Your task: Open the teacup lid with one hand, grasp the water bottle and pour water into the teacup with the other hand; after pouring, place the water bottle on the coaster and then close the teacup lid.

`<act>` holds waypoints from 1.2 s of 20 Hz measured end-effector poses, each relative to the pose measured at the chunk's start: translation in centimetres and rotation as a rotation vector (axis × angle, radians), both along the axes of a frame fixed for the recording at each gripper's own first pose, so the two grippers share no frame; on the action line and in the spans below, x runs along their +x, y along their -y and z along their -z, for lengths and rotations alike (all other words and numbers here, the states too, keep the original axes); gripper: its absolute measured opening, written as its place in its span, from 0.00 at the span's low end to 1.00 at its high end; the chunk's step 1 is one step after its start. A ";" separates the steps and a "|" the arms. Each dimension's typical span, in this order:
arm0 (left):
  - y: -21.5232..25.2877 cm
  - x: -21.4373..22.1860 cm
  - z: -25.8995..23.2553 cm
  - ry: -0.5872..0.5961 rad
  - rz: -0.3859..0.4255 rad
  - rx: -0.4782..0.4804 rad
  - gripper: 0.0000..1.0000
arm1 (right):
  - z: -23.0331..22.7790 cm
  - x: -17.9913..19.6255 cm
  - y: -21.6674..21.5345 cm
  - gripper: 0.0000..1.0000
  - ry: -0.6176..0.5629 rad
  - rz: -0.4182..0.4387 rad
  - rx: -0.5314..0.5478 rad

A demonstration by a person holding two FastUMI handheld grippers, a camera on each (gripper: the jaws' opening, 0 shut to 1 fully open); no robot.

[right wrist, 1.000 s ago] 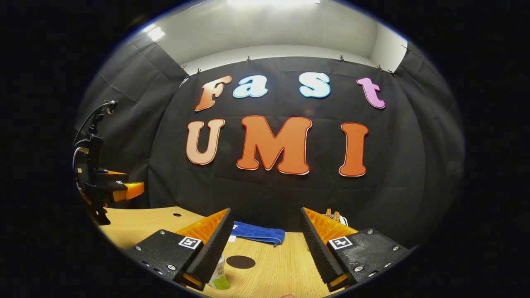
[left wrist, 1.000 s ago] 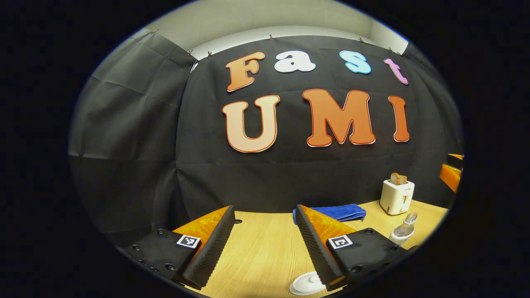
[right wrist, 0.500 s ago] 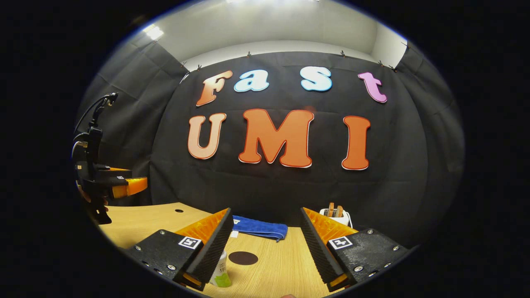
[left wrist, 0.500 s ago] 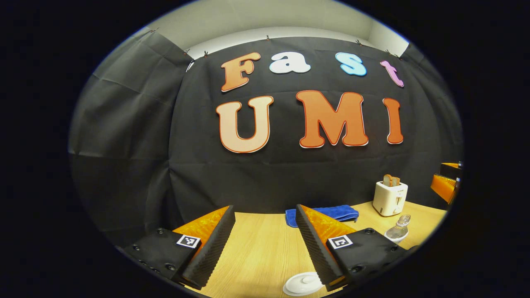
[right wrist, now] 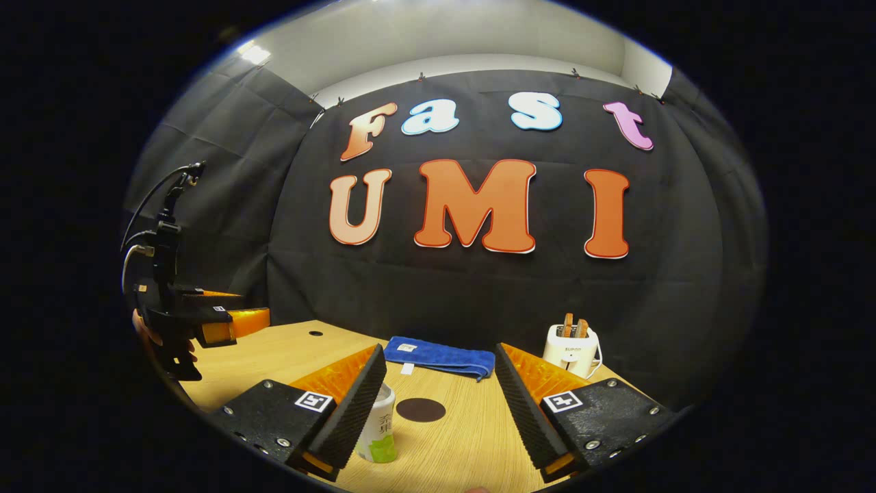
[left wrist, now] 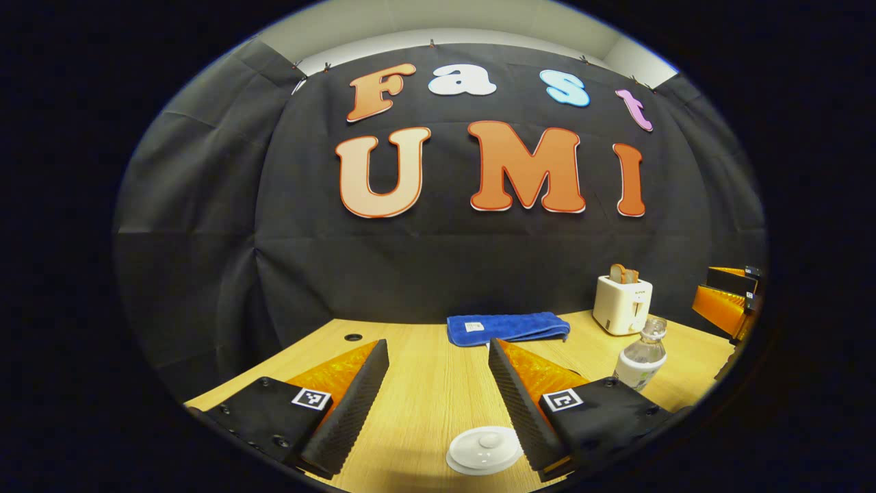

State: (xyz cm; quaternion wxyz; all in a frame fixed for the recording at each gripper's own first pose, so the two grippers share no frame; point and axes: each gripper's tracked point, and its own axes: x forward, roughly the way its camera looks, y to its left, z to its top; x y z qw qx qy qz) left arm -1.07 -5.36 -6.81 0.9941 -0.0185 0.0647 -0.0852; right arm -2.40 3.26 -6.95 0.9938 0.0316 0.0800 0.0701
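Note:
My left gripper (left wrist: 436,346) is open above the wooden table (left wrist: 424,383), nothing between its fingers. The white teacup lid (left wrist: 484,448) lies low in the left gripper view, just inside the right finger (left wrist: 520,400); the cup under it is hidden. The clear water bottle (left wrist: 640,359) stands upright to the right. In the right gripper view, my right gripper (right wrist: 440,349) is open, and the bottle (right wrist: 380,431), with a green label, stands partly behind its left finger (right wrist: 349,411), untouched. The dark round coaster (right wrist: 420,409) lies just beyond, between the fingers.
A folded blue towel (left wrist: 506,327) lies at the table's back edge, with a white toaster (left wrist: 621,305) holding bread to its right. The other gripper (right wrist: 205,322), held by a hand, hovers at the left over the table. A small hole (left wrist: 353,337) marks the tabletop's back left.
Both cameras have tipped downward, so more tabletop shows. The lid, bottle and coaster sit higher and fuller in their views. Both grippers stay open.

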 end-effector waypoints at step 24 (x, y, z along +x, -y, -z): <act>5.7 -2.3 12.8 -0.210 0.164 0.183 0.61 | 9.3 -2.9 -4.4 0.96 -0.215 -0.145 0.028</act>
